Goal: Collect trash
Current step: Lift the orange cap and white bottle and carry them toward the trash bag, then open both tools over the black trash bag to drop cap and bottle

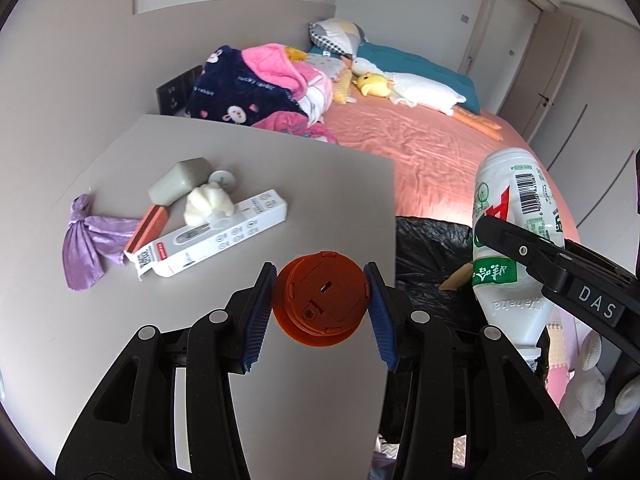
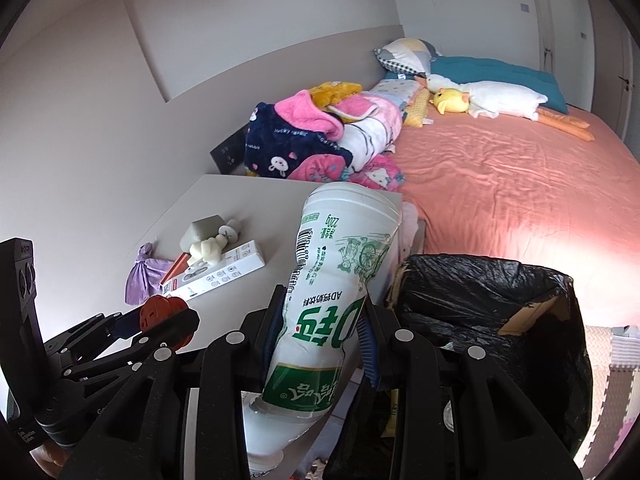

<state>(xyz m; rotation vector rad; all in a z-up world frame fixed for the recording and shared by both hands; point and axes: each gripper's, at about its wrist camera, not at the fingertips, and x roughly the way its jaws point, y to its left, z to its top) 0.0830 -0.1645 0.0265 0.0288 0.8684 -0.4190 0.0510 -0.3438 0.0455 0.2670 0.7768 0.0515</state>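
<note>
A bedroom with pale walls: a grey worktop point(image 1: 312, 184) stands beside a bed point(image 2: 520, 184) with a salmon sheet; the left gripper point(image 1: 322, 298) clamps an orange round lid point(image 1: 320, 300) above the worktop; the right gripper point(image 2: 320, 332) grips a white drink bottle point(image 2: 332, 300) upside down, beside a black-lined bin point(image 2: 520, 280); a white carton point(image 1: 216, 236) lies on the worktop.

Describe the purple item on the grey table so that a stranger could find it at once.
Start at the grey table beside the pink bed. Near its far left edge lies a clutter pile around a long white box. The purple item lies leftmost: shiny lilac plastic tied in a knot, the only soft purple thing there.
</note>
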